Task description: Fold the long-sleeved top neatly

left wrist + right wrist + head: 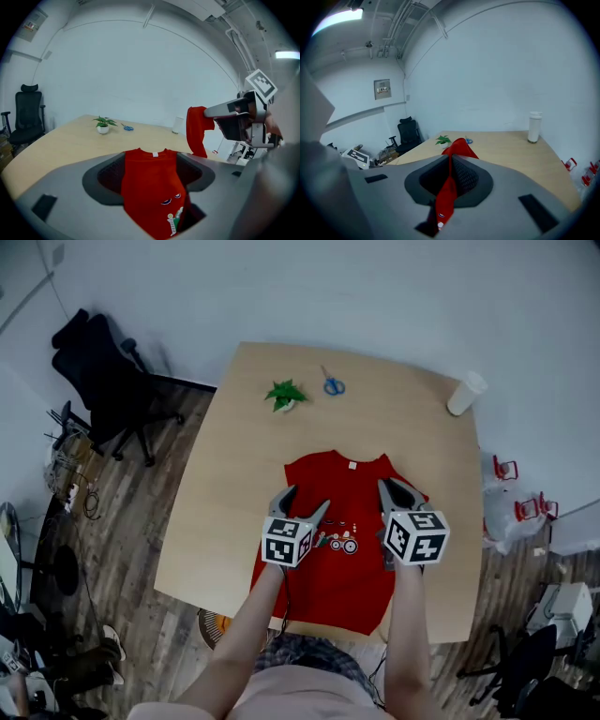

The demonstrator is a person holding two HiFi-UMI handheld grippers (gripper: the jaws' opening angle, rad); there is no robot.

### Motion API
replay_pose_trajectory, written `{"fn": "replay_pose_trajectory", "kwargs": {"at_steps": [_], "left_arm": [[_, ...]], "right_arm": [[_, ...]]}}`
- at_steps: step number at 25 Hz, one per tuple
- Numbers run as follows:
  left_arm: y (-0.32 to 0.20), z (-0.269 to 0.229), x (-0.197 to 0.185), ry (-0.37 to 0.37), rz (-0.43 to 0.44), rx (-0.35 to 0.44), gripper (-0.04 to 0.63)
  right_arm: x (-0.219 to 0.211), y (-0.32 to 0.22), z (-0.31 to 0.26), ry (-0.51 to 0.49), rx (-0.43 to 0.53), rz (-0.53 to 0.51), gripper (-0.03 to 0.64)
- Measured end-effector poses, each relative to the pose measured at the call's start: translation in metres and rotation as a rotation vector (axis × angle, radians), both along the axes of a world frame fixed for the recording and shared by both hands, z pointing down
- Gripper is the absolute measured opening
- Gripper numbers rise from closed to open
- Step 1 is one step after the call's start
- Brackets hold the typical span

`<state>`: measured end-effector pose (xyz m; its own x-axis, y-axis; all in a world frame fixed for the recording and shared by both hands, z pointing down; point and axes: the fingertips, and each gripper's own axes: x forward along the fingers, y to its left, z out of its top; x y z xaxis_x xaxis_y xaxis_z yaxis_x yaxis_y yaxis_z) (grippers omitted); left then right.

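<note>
The red long-sleeved top (337,568) lies on the wooden table (225,493), collar toward the far side and printed front up. My left gripper (305,499) hovers over its left part with the jaws spread wide. In the left gripper view the top (150,187) shows flat between those jaws (154,173), with no pad pressing on it. My right gripper (396,489) is shut on a piece of the top's right side. That lifted red fabric (196,131) hangs from the right gripper (211,111), and the same fold (459,147) sits pinched in its own jaws (451,176).
A small potted plant (286,395), blue scissors (333,385) and a white cup (466,393) stand at the table's far side. A black office chair (103,371) is beyond the left corner. Bags and red items (516,502) lie on the floor to the right.
</note>
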<state>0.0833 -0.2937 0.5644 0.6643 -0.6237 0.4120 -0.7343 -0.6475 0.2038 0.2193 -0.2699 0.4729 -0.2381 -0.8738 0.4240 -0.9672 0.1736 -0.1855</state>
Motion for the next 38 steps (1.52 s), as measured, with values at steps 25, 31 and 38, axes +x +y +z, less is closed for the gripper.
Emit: {"fn": "replay_pose_trajectory", "kwargs": {"at_steps": [25,31,38], "left_arm": [[-0.013,0.039,-0.127,-0.032,-0.185,-0.080,0.325],[-0.013,0.038,-0.139,-0.036,-0.205,-0.079,0.325],[-0.007,0.038,-0.154,-0.045,-0.233,-0.083,0.325]], "right_arm": [[-0.170,-0.056,0.152,0.034,-0.283,-0.311,0.035],[-0.191,-0.064,0.151,-0.043,-0.274,-0.320,0.077],[-0.221,-0.069,0.141,-0.183,-0.254,-0.350,0.187]]}}
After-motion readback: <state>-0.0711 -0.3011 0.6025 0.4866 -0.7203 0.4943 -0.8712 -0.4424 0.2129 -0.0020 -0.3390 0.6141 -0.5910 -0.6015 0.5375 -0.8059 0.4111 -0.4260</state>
